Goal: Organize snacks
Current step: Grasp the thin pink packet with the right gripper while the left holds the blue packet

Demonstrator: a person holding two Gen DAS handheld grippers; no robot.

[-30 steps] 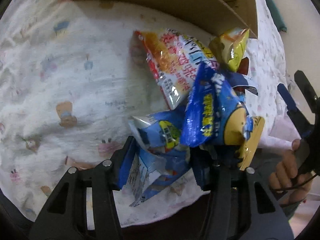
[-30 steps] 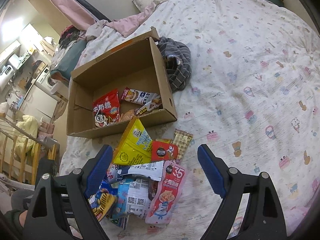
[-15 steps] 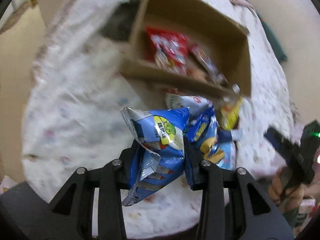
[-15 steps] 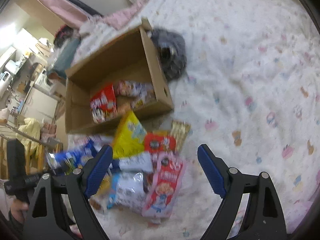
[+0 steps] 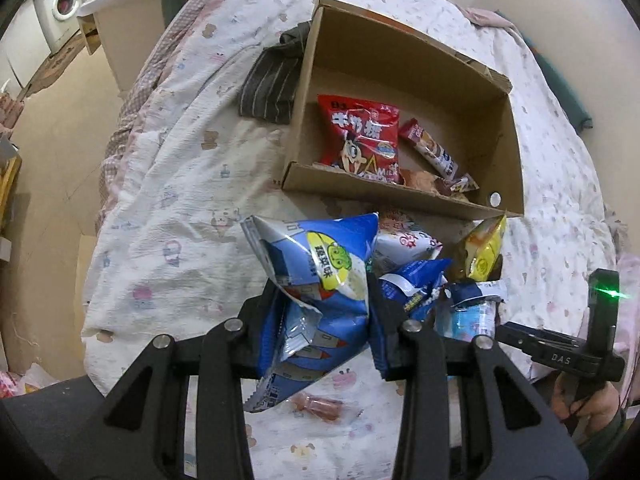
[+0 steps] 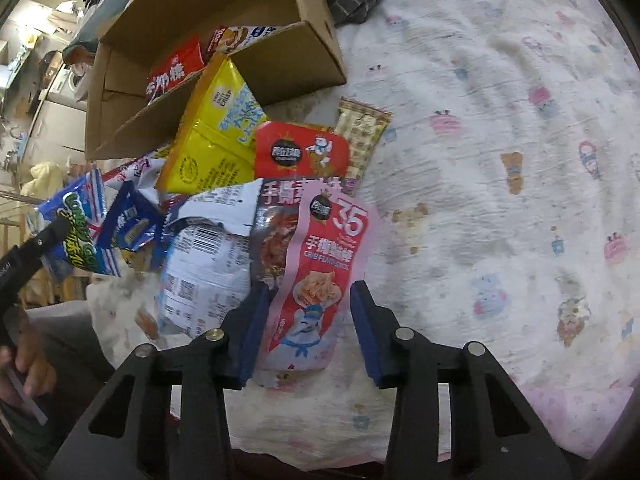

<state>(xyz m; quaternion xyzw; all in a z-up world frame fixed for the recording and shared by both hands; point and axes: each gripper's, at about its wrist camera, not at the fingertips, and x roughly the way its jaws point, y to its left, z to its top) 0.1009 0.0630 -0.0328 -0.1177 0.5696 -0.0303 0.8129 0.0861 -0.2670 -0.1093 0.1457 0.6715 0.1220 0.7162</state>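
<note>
- Holding a blue chip bag (image 5: 320,280) clear of the bed (image 5: 180,168), the left gripper (image 5: 326,320) has its fingers clamped on the bag's crumpled lower half; the cardboard box (image 5: 400,196) lies just ahead with a red snack bag (image 5: 360,136) already inside
- Straddling a pink crab-stick pouch (image 6: 320,280) on top of the snack pile, the right gripper (image 6: 306,332) has just been closing its fingers; a sliver of gap shows on each side, so no grip yet
- Judged step: left carries to the box and releases over it; right must finish pinching, then lift
</note>
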